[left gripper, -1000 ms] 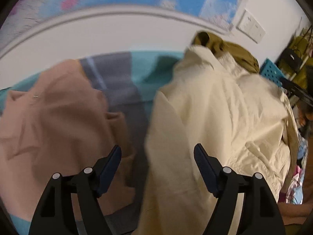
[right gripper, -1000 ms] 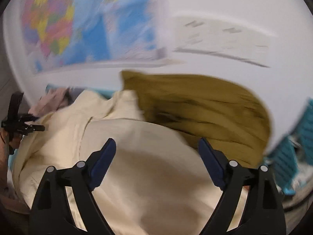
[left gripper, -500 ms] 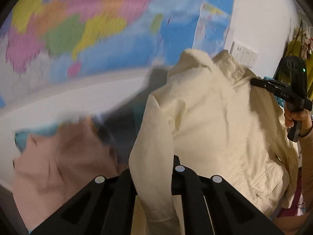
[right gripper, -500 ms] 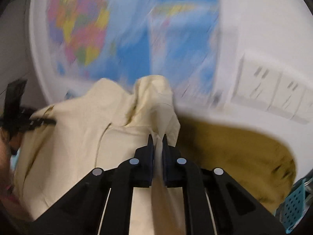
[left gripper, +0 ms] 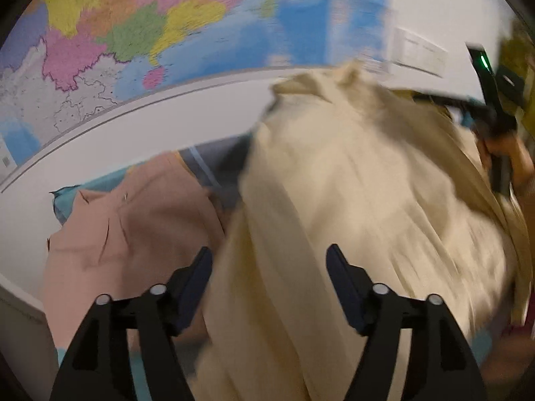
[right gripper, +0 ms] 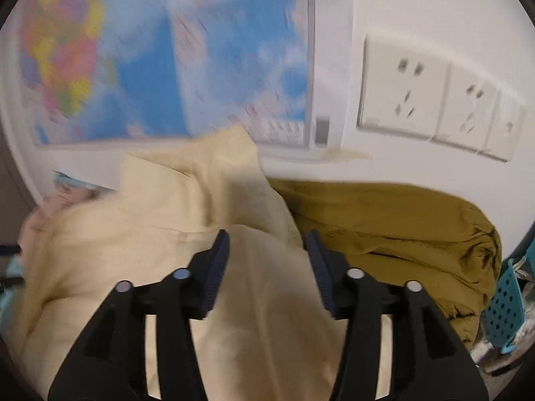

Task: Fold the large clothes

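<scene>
In the left wrist view, a pink garment (left gripper: 133, 234) lies at the left on a teal and grey cover (left gripper: 207, 163), its lower edge cut off by the frame. Above it a coloured wall map (left gripper: 150, 23) runs along the white wall, smeared by motion. The left gripper (left gripper: 269, 267) has its jaws spread and opening, and the cream jacket (left gripper: 367, 200) passes between them without either pad pressing on it. The jacket fills the middle and right, heavily blurred, so its folds are hard to read. At the far right a hand (left gripper: 511, 163) holds the right gripper's black body, partly cut off.

In the right wrist view, the right gripper (right gripper: 267, 250) is also parted and opening, with cream cloth lying between the jaws, unclamped. To the right sits an olive garment (right gripper: 401, 227), then a teal perforated basket (right gripper: 505, 307), mostly out of frame. Wall sockets (right gripper: 434, 100) show above.
</scene>
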The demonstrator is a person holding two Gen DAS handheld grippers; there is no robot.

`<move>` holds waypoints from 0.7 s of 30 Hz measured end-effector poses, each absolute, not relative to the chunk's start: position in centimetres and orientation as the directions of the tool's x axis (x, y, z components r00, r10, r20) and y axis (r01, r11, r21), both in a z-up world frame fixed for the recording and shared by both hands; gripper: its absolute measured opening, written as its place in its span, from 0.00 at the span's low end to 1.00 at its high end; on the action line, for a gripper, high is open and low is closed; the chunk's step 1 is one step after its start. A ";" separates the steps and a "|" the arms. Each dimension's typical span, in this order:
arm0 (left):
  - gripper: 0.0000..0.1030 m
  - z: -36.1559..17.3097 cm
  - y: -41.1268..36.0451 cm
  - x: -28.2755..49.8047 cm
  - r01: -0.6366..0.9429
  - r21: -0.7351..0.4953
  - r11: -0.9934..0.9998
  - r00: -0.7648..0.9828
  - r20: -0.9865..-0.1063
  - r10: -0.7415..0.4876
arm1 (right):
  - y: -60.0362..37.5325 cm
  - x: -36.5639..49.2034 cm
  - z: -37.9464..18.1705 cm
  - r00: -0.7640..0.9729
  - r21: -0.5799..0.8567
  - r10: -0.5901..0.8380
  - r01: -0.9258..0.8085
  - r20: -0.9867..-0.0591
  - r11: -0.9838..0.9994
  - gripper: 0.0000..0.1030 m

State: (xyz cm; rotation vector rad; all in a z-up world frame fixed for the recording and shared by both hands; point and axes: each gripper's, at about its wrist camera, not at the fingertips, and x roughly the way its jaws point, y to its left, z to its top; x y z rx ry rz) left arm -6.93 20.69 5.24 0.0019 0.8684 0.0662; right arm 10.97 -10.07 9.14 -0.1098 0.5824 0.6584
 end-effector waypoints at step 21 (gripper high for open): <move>0.03 10.6 28.1 -12.2 -0.365 0.035 0.930 0.659 -0.696 0.285 | -14.2 -4.0 2.5 0.419 0.253 0.706 -0.728 -0.572 0.637 0.65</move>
